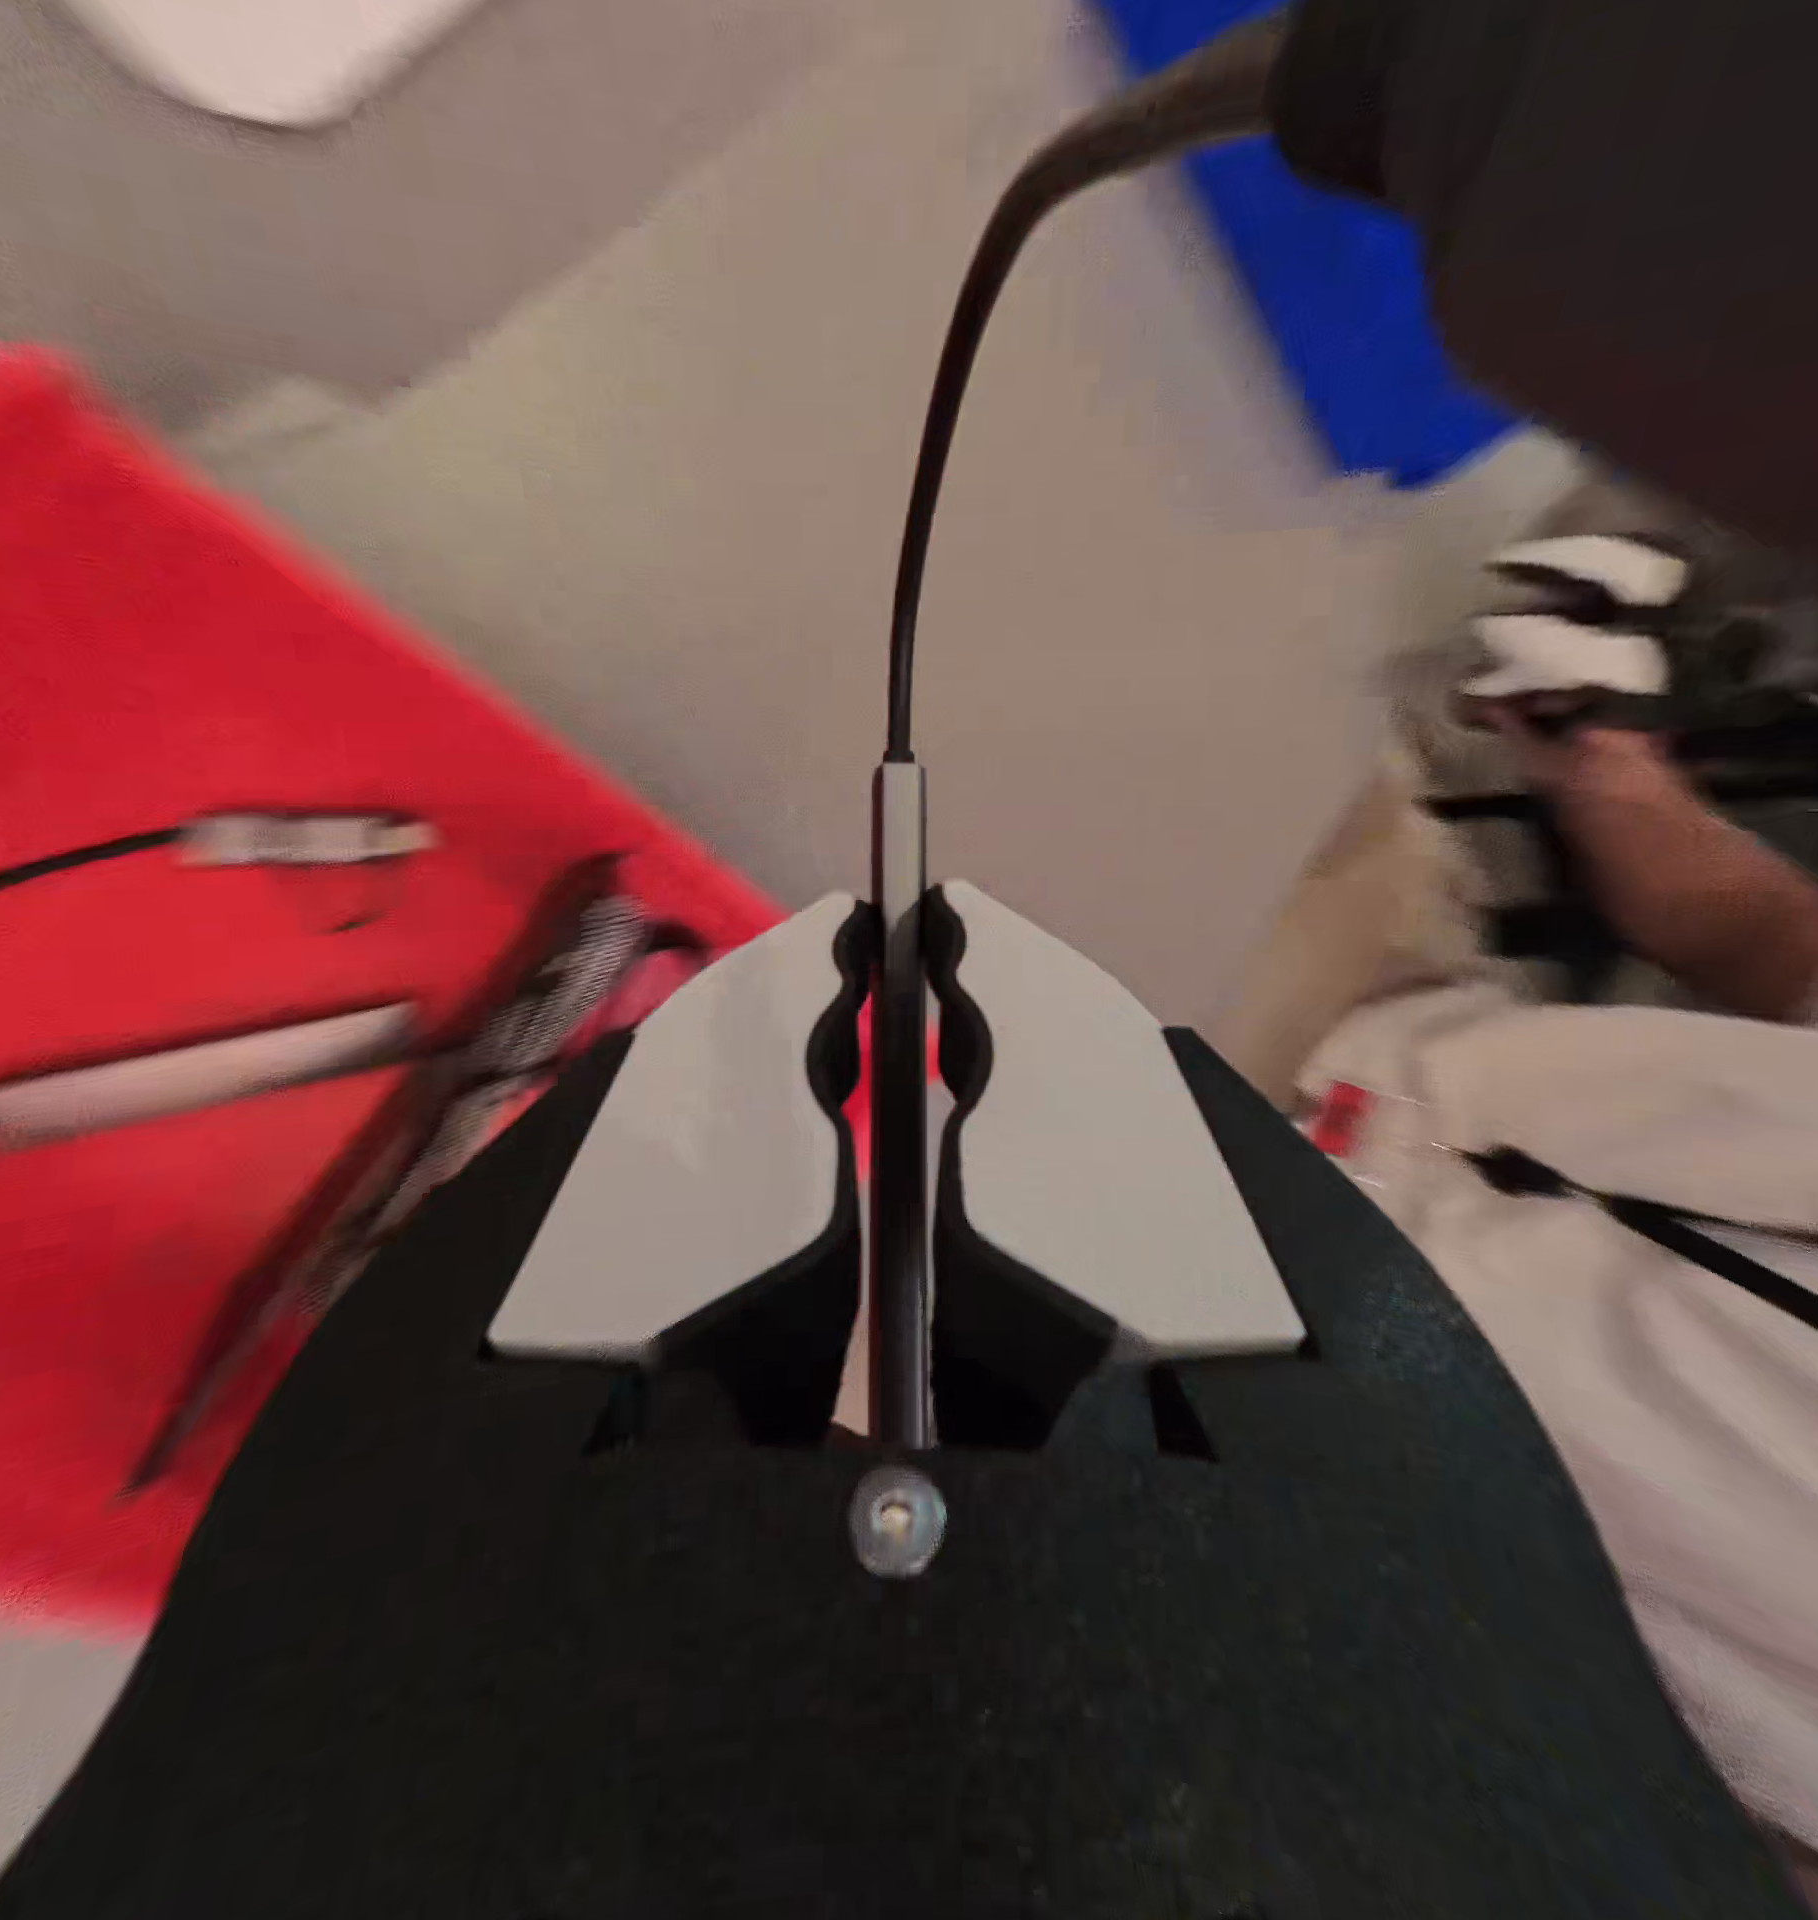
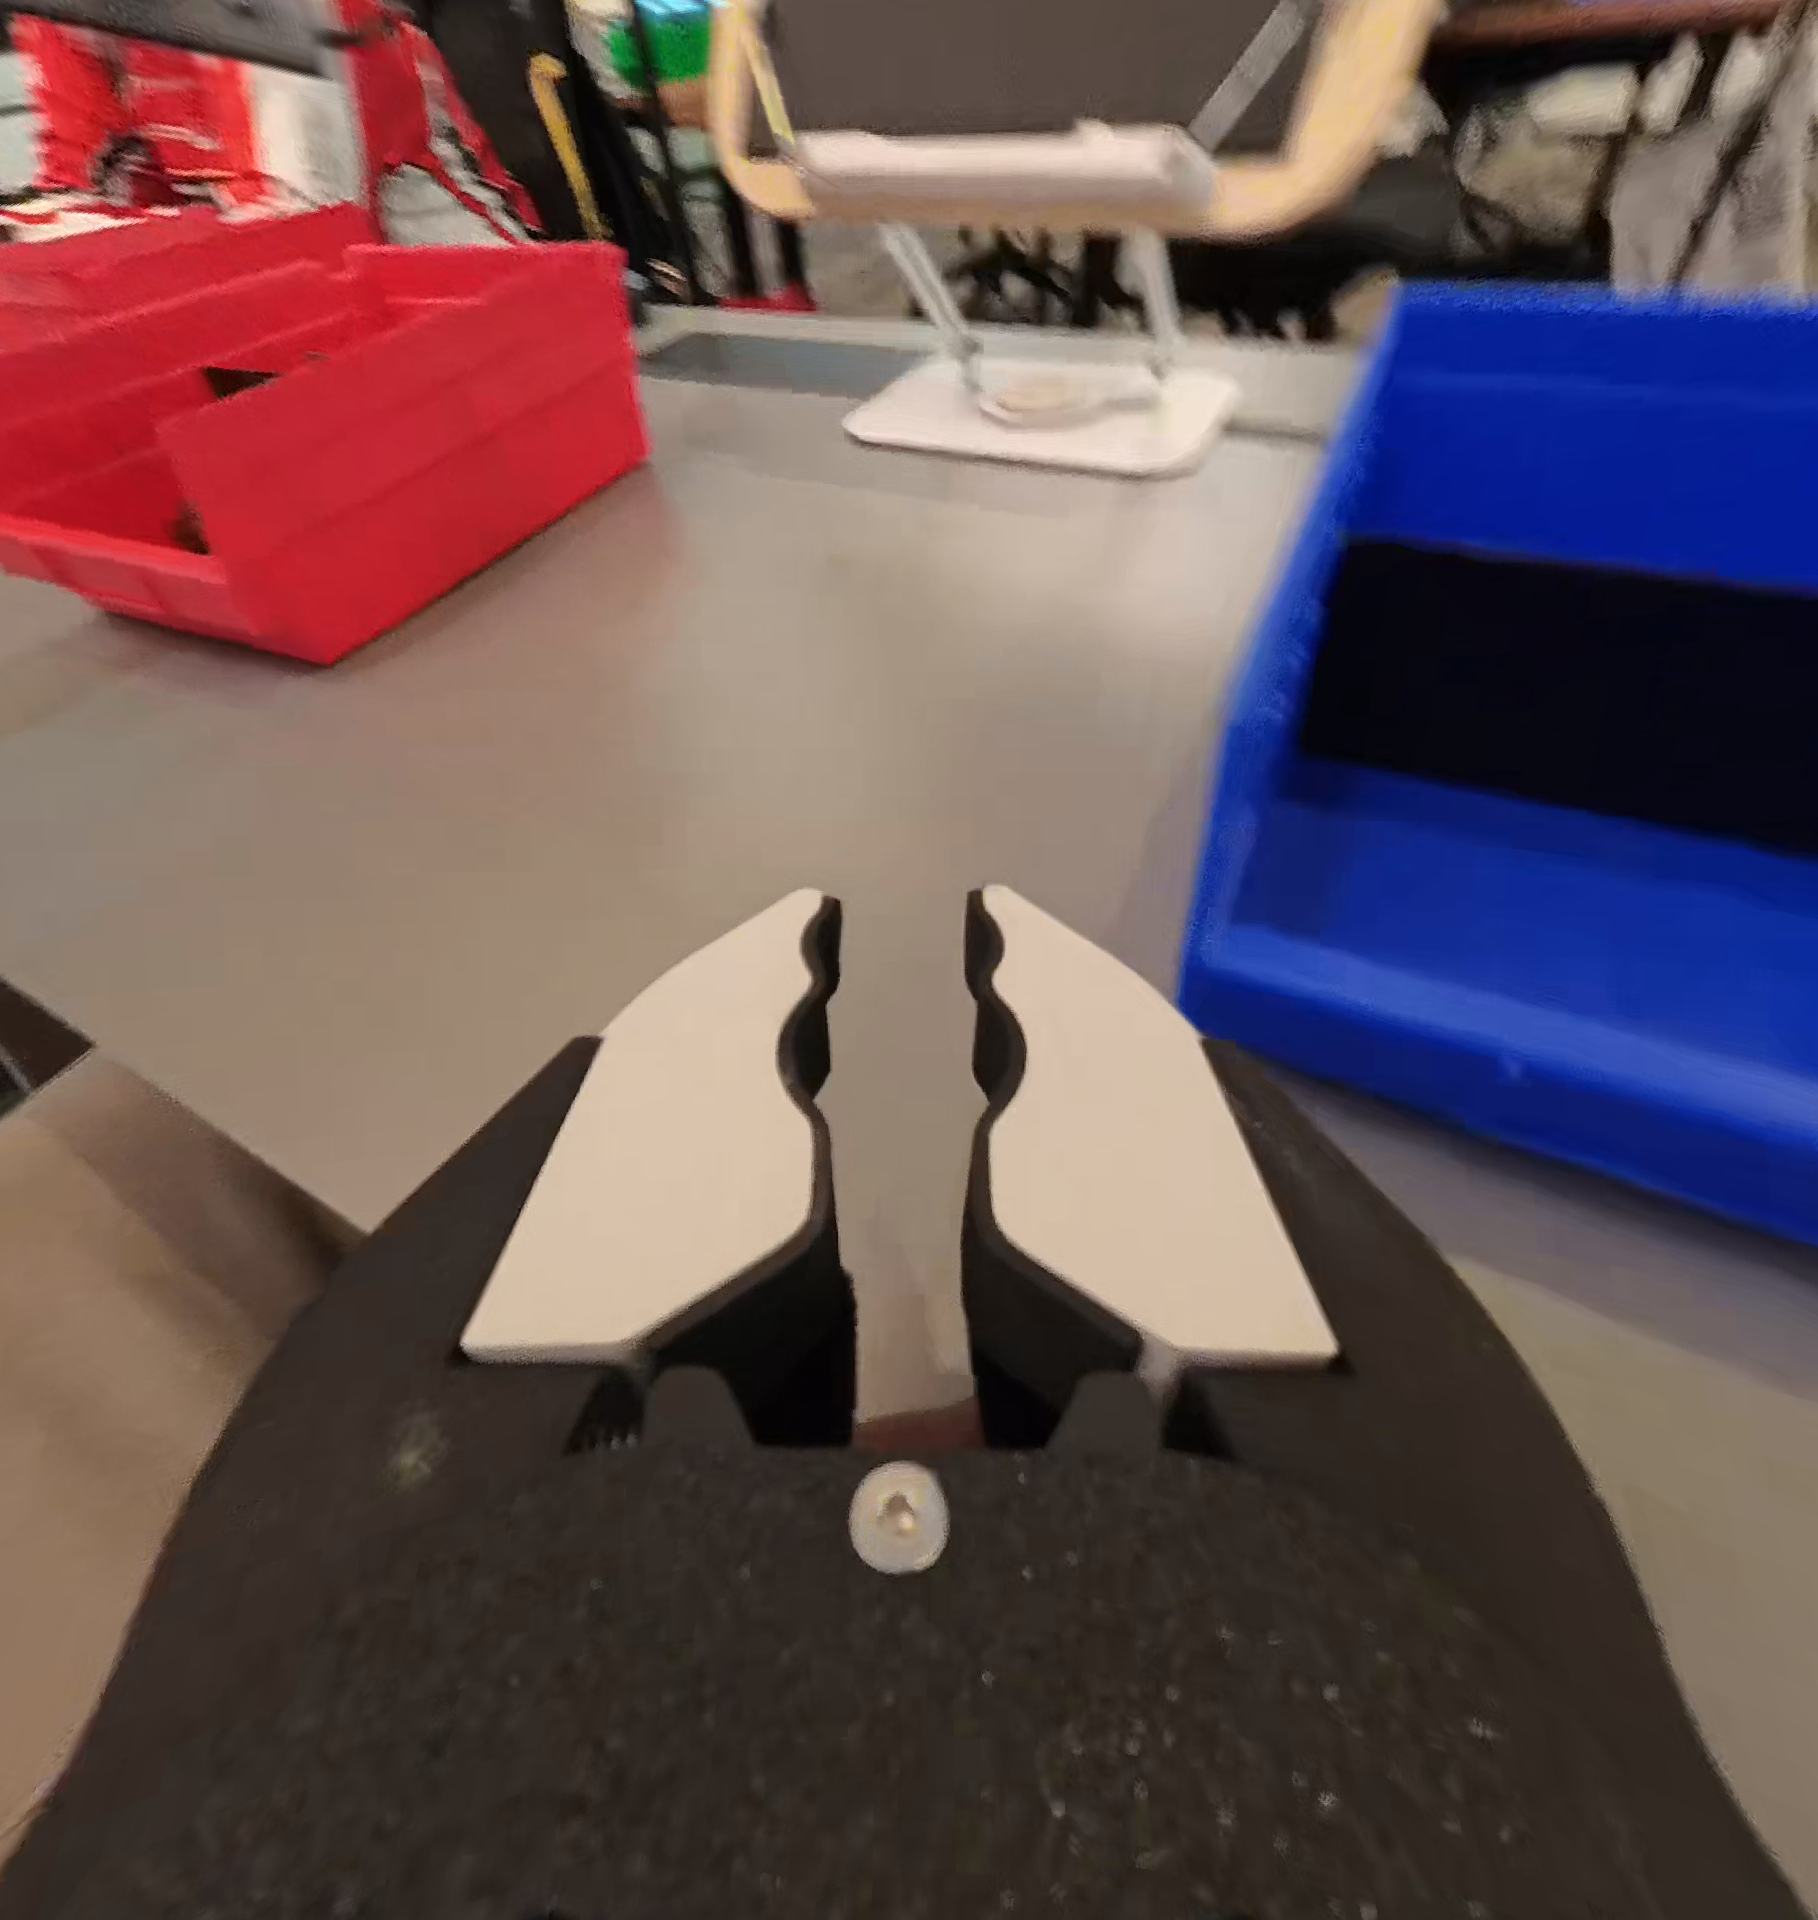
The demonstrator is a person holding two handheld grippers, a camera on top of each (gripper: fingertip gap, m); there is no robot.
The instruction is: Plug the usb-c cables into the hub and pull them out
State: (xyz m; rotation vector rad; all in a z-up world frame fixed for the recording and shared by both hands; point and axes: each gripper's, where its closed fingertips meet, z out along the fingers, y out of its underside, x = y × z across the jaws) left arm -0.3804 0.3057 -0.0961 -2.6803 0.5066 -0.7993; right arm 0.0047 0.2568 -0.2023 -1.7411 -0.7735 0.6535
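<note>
My left gripper point(image 1: 900, 904) is shut on a thin silver hub point(image 1: 901, 831), seen edge-on and running back between the fingers. Its black cable point(image 1: 936, 468) curves up and right behind a dark blurred shape point(image 1: 1611, 208). In the red bin point(image 1: 157, 623) at the left lie blurred cables, one with a silver plug point(image 1: 302, 840) and one braided point(image 1: 572, 987). My right gripper point(image 2: 903, 904) is open a little and empty, above the grey table point(image 2: 572, 779). No cable or hub shows in the right wrist view.
A blue bin point(image 2: 1559, 831) stands close on the right, also in the left wrist view point(image 1: 1331, 312). The red bin point(image 2: 313, 436) is far left. A white stand point(image 2: 1040, 416) is at the back. A person's hand point(image 1: 1653, 831) and pale clothing point(image 1: 1611, 1455) are at the right. The gap from one gripper's tips to the other's is roughly 40 cm.
</note>
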